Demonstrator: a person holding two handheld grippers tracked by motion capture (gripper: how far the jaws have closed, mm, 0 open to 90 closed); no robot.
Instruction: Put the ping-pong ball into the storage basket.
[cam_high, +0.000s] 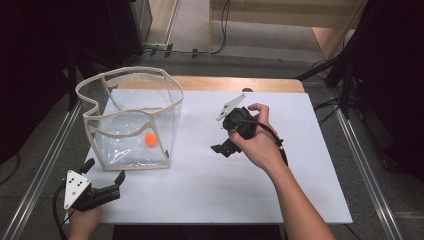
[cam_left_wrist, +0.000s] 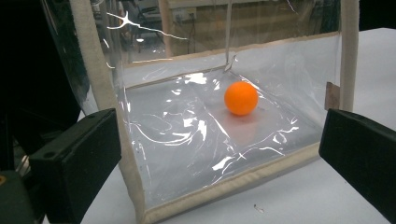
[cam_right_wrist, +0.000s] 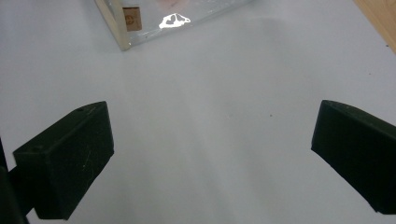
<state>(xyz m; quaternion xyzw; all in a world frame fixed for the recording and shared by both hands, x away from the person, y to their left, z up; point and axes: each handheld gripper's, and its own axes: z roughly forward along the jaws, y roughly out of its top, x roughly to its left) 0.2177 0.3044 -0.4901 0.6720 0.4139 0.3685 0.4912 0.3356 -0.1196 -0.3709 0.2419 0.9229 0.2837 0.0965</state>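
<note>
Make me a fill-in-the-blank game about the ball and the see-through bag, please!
1. The ball inside the clear bag is coloured ____.
2. The bag stands on a ____ sheet covering the table.
3. The left gripper has its jaws ____, pointing at the bag.
4. The right gripper holds ____ between its jaws.

Missing words: orange; white; open; nothing

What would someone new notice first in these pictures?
Probably the small orange ball lying on the floor of the clear plastic bag with beige fabric trim, at the white table's left. The left gripper sits open just before the bag; the right gripper, also open, hovers mid-table.
</note>
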